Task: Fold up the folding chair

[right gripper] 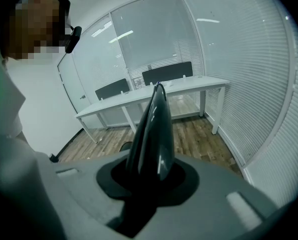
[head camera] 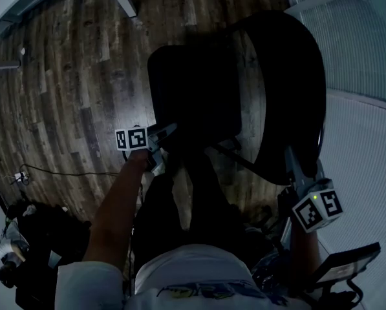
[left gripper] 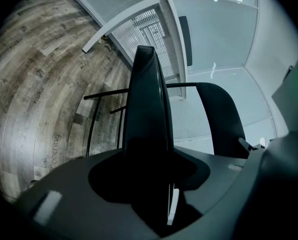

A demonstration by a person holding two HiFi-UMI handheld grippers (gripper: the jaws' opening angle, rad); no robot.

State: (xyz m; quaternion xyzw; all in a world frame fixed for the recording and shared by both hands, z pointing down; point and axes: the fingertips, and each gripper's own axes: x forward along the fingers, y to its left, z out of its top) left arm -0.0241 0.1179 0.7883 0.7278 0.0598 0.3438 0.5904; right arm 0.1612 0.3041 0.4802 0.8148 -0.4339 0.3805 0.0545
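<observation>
The black folding chair stands open on the wooden floor below me. Its seat (head camera: 193, 89) is in the middle of the head view, and its curved backrest (head camera: 293, 89) rises at the right. My left gripper (head camera: 165, 133) is at the seat's near left corner, shut on it. In the left gripper view the seat (left gripper: 146, 109) runs away edge-on between the jaws, the backrest (left gripper: 221, 119) beside it. My right gripper (head camera: 289, 165) is shut on the backrest's near edge. That edge (right gripper: 156, 129) shows as a thin glossy blade in the right gripper view.
Thin black frame tubes (left gripper: 104, 94) of the chair stick out under the seat. A cable (head camera: 70, 171) and dark bags (head camera: 31, 231) lie on the floor at the left. A long white desk (right gripper: 153, 91) stands by the blinds (right gripper: 258, 84). My own body fills the bottom of the head view.
</observation>
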